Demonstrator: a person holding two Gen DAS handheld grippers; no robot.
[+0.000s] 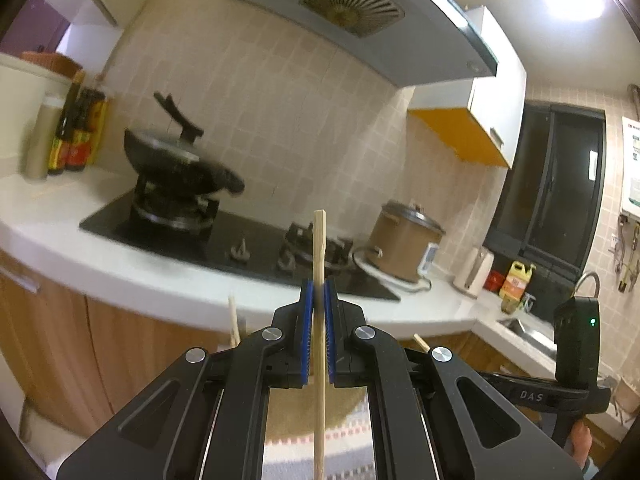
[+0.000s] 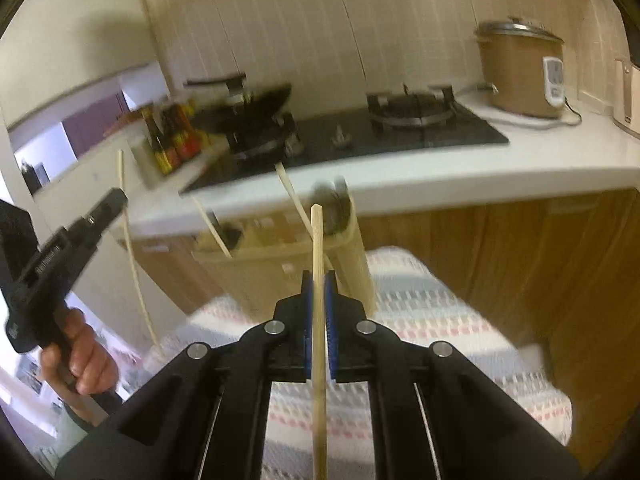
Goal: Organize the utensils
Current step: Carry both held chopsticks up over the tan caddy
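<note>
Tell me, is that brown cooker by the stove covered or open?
Covered. The brown cooker has its metal lid seated on the rim in both views.

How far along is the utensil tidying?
Midway, roughly. Some chopsticks already stand in the holder. In hand: the left gripper and the right gripper each pinch one chopstick. Left: dropping both into the holder.

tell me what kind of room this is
A home kitchen, most likely. A black gas hob set into a white counter carries a wok; a range hood hangs above it against the tiled wall, and a brown rice cooker stands beside the burners.
</note>
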